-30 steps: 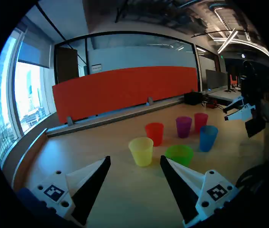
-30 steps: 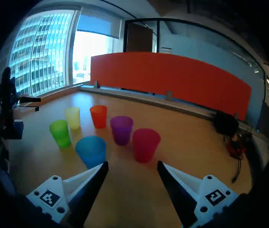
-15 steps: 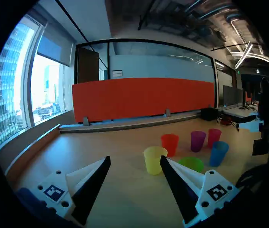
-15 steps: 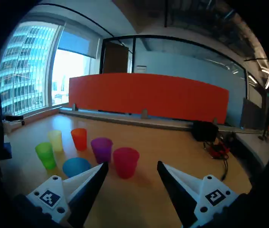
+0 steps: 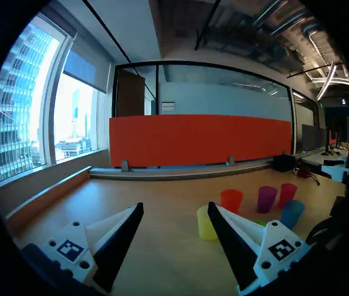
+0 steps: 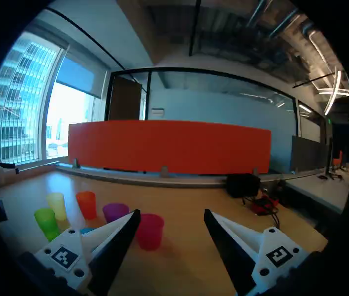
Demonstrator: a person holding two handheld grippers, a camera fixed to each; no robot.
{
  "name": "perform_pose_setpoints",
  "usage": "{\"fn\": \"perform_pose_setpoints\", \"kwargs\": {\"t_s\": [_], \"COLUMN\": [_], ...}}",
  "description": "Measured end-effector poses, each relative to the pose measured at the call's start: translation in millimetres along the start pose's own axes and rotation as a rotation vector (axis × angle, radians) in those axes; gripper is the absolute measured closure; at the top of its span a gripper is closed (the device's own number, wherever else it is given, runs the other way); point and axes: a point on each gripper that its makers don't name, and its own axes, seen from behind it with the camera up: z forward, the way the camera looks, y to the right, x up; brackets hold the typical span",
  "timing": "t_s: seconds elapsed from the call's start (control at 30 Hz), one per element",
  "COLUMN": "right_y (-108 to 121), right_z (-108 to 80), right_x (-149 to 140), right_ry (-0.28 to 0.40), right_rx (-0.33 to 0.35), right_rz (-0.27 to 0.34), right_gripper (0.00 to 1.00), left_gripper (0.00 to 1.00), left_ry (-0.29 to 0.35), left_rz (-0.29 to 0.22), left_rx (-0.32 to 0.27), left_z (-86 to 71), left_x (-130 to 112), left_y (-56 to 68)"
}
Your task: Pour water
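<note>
Several plastic cups stand grouped on the wooden table. In the left gripper view I see the yellow cup (image 5: pixel 205 223), orange cup (image 5: pixel 231 200), purple cup (image 5: pixel 267 198), pink cup (image 5: pixel 288 194) and blue cup (image 5: pixel 292 213) beyond my right finger. My left gripper (image 5: pixel 174 212) is open and holds nothing. In the right gripper view the green cup (image 6: pixel 46 223), yellow cup (image 6: pixel 56 205), orange cup (image 6: pixel 86 204), purple cup (image 6: pixel 115 212) and pink cup (image 6: pixel 149 231) sit low at the left. My right gripper (image 6: pixel 170 218) is open and holds nothing, close above the table.
A long orange divider panel (image 5: pixel 199 140) runs along the table's far edge. A black bag (image 6: pixel 242 185) and red cables (image 6: pixel 264 203) lie at the far right of the table. Windows (image 5: pixel 14 123) line the left side. Another desk (image 6: pixel 317 185) stands to the right.
Both grippers have tilted upward and dropped lower toward the table, so the cups slid down in both views. In the right gripper view the blue cup has slipped behind my left finger. Both stayed open.
</note>
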Motion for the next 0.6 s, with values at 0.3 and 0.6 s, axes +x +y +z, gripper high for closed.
{"fn": "perform_pose_setpoints", "kwargs": {"t_s": [0.3, 0.6], "right_y": [0.4, -3.2], "right_z": [-9.4, -13.0], "right_x": [3.7, 23.7], "right_ry": [0.047, 0.107], "right_rx": [-0.027, -0.006], "right_rz": [0.060, 0.087], "right_gripper": [0.00, 0.01], "left_gripper": [0.03, 0.03], "left_ry": [0.047, 0.072], "left_rz": [-0.003, 0.010], "left_rx": [0.036, 0.063], "left_z": [-2.0, 4.9], "left_x": [12.0, 4.7], "left_y": [-1.8, 0.4]}}
